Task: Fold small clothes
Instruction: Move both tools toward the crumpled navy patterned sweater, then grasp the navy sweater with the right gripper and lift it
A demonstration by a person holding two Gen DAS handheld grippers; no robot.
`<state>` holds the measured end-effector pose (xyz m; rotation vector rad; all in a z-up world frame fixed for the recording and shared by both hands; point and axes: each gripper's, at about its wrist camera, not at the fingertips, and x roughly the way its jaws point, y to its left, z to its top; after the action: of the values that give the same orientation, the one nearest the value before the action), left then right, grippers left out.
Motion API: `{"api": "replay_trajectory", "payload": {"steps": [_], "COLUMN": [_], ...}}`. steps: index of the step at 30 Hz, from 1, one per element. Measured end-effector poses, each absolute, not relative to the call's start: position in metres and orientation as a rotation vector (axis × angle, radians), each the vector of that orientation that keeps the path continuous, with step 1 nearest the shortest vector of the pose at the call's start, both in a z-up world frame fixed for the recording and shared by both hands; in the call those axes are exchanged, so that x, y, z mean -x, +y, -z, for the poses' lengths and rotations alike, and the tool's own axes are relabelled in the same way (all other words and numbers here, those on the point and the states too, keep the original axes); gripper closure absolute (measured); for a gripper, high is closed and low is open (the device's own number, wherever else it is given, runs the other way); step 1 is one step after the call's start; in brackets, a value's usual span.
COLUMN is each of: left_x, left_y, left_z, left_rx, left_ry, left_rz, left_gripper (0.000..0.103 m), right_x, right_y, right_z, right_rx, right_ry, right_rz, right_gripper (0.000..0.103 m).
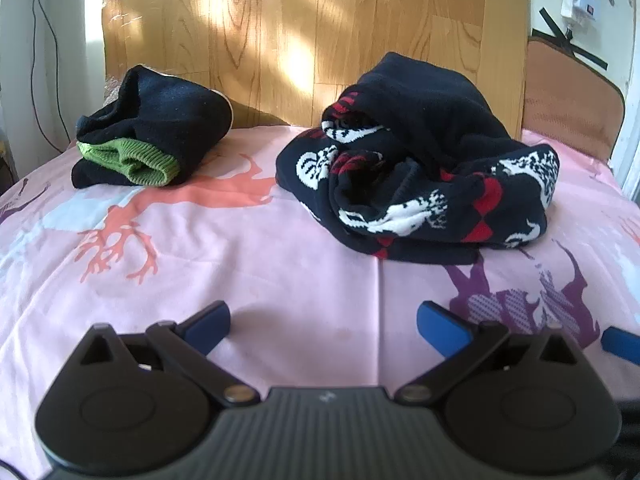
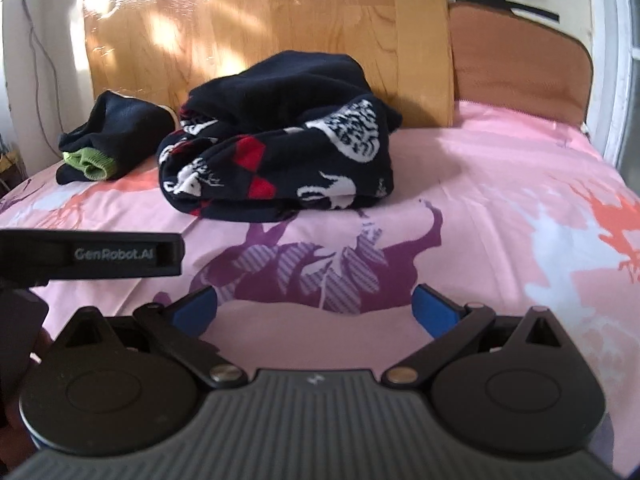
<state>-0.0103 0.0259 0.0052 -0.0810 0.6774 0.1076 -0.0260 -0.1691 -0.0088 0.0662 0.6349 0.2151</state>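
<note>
Lying on a pink bed (image 1: 240, 240) are two dark garments, well apart from both claws. Sitting at the far left is a small black bundle (image 1: 160, 128) with a green cuff (image 1: 136, 162), already folded. Resting just right of it is a crumpled black knit (image 1: 420, 168) with white and red figures, heaped and not folded. Standing behind both is one wooden board (image 1: 300, 32). Hovering low over the sheet, the left claw (image 1: 322, 322) is spreading its two blue fingers (image 1: 210, 324) wide, gripping nothing. Further right, the right claw (image 2: 314, 308) is likewise gaping and empty, over a purple deer print (image 2: 320, 268).
</note>
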Motion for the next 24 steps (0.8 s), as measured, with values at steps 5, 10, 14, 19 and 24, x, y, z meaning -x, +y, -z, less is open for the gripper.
{"api": "replay_trajectory", "payload": {"steps": [5,10,14,19,24], "left_x": [0.011,0.009,0.01,0.02,0.032], "left_y": [0.024,0.023,0.027,0.044,0.058], "left_z": [-0.004,-0.003,-0.004,-0.01,-0.024], "left_rx": [0.054,0.008,-0.008,0.085,0.009], "left_ry": [0.691,0.712,0.726,0.663,0.454], "left_rz": [-0.105,-0.08,-0.038,-0.01,-0.106], "left_gripper": [0.0,0.0,0.0,0.0,0.0], "right_x": [0.02,0.019,0.022,0.024,0.024], "right_y": [-0.18,-0.175,-0.173,-0.176,-0.189], "right_z": [0.007,0.008,0.009,0.008,0.0], "right_rx": [-0.096,-0.071,-0.053,-0.055,-0.11], "right_ry": [0.638,0.639,0.639,0.632,0.594], "right_rz": [-0.21,-0.215,-0.211,-0.222,-0.219], "right_gripper": [0.0,0.0,0.0,0.0,0.011]}}
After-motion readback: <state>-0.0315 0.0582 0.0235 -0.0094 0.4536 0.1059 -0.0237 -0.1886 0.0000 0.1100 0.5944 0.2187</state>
